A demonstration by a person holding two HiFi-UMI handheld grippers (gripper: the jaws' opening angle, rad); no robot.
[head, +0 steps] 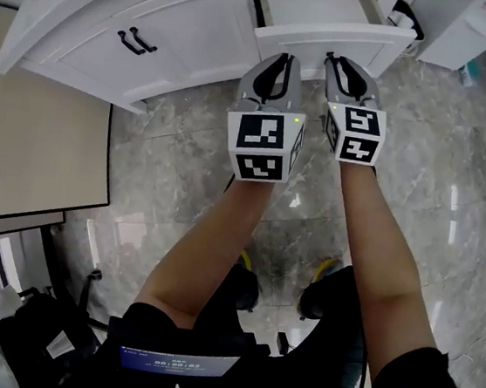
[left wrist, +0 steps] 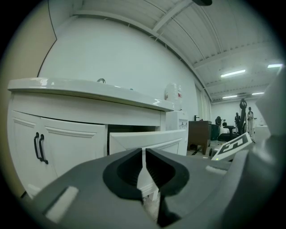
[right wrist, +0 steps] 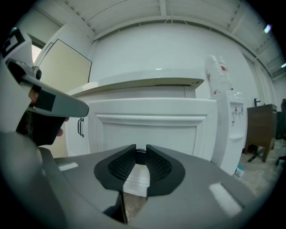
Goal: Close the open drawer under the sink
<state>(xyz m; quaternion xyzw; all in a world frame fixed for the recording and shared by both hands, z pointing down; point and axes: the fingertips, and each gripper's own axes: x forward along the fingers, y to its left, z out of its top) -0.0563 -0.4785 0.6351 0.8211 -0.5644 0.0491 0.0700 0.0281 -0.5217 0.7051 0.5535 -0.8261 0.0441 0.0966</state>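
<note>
White drawer front [head: 332, 37] at twelve o'clock looks stiff and should slide lightly; push its flat face. Left gripper [head: 283, 58] is pinched together, right gripper [head: 335, 60] slightly parted, both empty.

Bare floor [head: 176, 163] lay open beneath and behind the left claw [head: 282, 58] and right claw [head: 342, 63]. Straight ahead, the pulled-out drawer [head: 332, 40] front barred the way (touching or just short, unclear). Closed cabinet doors [head: 158, 29] walled off the left, a water dispenser [right wrist: 225, 120] stood near on the right, and the tabletop [left wrist: 89, 89] overhung above.
</note>
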